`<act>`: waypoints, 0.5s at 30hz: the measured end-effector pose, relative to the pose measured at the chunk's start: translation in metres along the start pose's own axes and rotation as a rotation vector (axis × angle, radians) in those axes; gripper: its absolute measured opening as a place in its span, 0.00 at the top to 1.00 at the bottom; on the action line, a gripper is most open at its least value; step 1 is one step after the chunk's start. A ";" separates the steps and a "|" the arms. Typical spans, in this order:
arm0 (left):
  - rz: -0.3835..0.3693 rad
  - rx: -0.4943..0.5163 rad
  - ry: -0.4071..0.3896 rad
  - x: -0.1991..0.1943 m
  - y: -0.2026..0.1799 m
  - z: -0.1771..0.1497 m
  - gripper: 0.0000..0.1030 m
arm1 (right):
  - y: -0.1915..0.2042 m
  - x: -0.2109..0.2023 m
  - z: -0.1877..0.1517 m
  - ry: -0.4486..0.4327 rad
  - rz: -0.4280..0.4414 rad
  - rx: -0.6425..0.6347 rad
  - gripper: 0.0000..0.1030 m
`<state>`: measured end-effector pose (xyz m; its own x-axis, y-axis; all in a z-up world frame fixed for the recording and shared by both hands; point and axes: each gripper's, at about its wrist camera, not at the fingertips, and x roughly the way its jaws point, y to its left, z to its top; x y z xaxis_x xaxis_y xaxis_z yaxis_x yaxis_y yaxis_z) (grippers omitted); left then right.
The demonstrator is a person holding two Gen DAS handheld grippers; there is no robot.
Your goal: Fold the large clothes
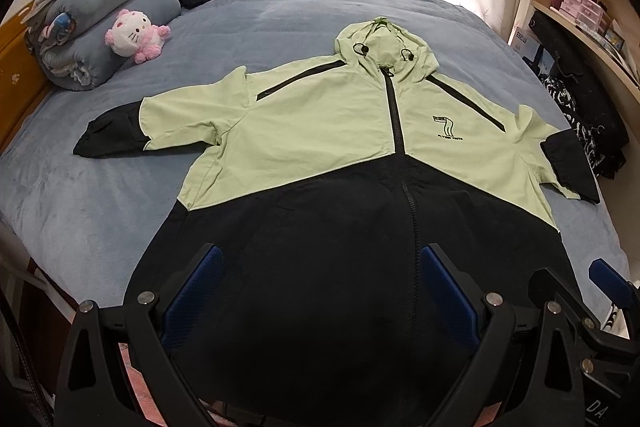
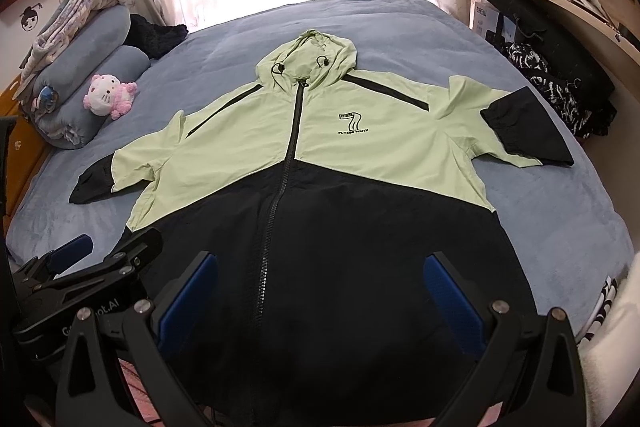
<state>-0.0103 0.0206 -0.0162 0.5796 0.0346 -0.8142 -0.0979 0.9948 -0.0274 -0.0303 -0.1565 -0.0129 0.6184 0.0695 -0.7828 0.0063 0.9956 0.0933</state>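
Jacket [image 1: 320, 155] flat on bed [image 1: 100, 195], beyond spread jaws

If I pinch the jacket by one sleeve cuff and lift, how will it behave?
The jacket looks like thin woven shell fabric with fine wrinkles, so it will probably drape limp from the pinch. It lies flat with little bulk, so it is likely light. The smooth cloth may slide in the pads or across the fleecy bed cover. The left gripper and right gripper both stand open.

The jacket [image 1: 304, 155] hem is hidden behind both claws' fingers [image 2: 188, 291].
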 end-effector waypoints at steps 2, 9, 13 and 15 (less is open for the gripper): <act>-0.001 0.000 -0.002 -0.001 0.000 0.000 0.06 | -0.001 0.002 -0.001 0.007 0.001 0.005 0.00; 0.000 0.003 -0.011 0.000 0.000 0.000 0.06 | -0.002 0.002 -0.001 0.006 0.002 0.007 0.00; 0.000 0.004 -0.007 0.000 0.000 -0.001 0.06 | -0.003 0.002 -0.002 0.009 0.003 0.009 0.00; 0.002 0.005 -0.006 -0.001 0.001 0.000 0.06 | -0.003 0.002 -0.002 0.010 0.006 0.011 0.00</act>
<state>-0.0110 0.0213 -0.0159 0.5839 0.0367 -0.8110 -0.0950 0.9952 -0.0234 -0.0305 -0.1587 -0.0160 0.6107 0.0757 -0.7882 0.0111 0.9945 0.1041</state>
